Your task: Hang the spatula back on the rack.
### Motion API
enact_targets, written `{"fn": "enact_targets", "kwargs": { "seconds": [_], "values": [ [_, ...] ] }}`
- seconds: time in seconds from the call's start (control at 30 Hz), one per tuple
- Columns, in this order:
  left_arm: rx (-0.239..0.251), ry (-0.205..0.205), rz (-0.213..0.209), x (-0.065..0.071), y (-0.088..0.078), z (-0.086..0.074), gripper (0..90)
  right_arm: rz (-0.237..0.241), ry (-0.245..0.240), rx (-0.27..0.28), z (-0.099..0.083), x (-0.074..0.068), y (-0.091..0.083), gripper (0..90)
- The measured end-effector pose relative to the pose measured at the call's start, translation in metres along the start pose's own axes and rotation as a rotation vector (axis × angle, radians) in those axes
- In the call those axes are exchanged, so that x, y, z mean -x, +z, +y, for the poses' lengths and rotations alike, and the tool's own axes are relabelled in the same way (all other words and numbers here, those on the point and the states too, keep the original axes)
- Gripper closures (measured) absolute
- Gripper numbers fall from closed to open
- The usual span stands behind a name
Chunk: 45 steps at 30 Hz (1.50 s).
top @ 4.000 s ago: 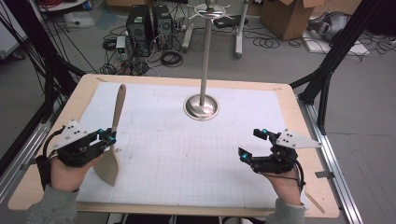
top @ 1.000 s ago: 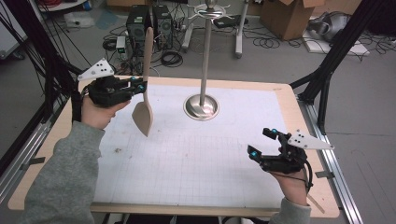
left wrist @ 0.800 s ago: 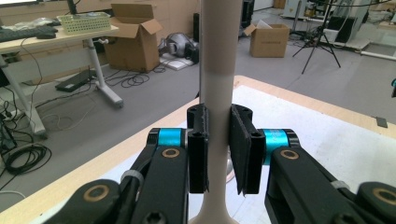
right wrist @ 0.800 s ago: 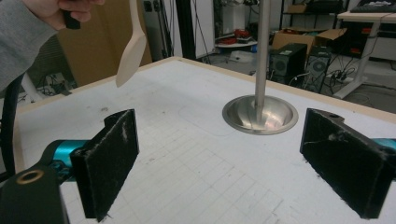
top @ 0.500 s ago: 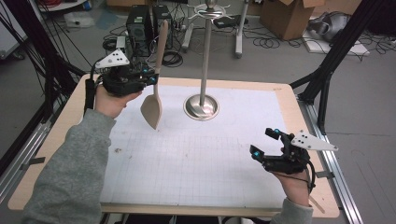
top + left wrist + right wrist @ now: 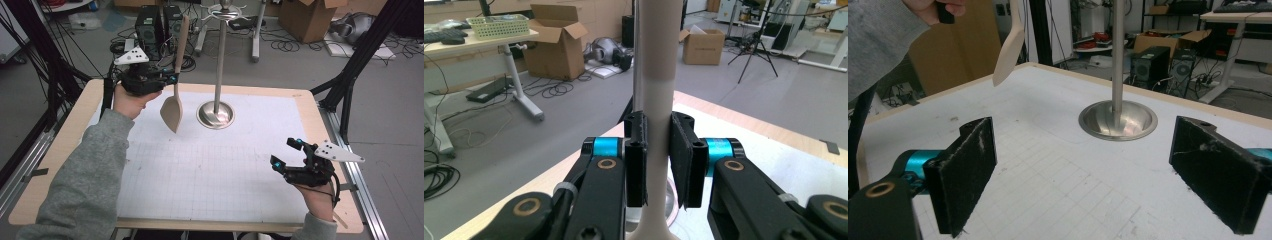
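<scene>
A pale wooden spatula (image 6: 176,75) hangs upright above the table's far left, blade down, handle up. My left gripper (image 6: 172,78) is shut on its handle; in the left gripper view the pads (image 6: 638,160) press both sides of the handle (image 6: 658,100). A metal stand (image 6: 219,55) with a round dished base (image 6: 215,114) rises just right of the spatula, with hooks at its top. My right gripper (image 6: 285,152) rests near the table's right front, open with nothing between its pads (image 6: 968,172). In the right gripper view the spatula blade (image 6: 1009,50) hangs left of the stand base (image 6: 1118,120).
A white gridded mat (image 6: 210,165) covers the wooden table (image 6: 65,165). Black frame struts (image 6: 350,75) stand at the right and left edges. On the floor beyond are computer towers (image 6: 150,25), cables and cardboard boxes (image 6: 305,17).
My left gripper has carried the spatula up off the mat and rightward toward the stand. The right gripper has kept still.
</scene>
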<state>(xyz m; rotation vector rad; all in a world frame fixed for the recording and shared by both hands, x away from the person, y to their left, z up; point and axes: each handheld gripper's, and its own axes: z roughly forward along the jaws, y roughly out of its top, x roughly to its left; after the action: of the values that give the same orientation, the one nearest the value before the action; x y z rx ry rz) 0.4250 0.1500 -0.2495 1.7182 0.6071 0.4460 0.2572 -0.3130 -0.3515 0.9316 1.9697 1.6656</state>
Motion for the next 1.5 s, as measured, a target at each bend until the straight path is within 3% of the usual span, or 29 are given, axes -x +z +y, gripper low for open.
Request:
{"fn": "enact_targets", "kwargs": {
  "seconds": [0.93,1.5],
  "values": [
    [-0.025,-0.04,-0.013,-0.005,0.02,0.002,77.4,0.002,-0.001,0.017,0.001,0.001,-0.005,10.6],
    [-0.027,-0.027,-0.018,-0.001,0.03,0.004,77.4,-0.008,0.015,0.017,-0.002,0.004,-0.008,10.6]
  ]
}}
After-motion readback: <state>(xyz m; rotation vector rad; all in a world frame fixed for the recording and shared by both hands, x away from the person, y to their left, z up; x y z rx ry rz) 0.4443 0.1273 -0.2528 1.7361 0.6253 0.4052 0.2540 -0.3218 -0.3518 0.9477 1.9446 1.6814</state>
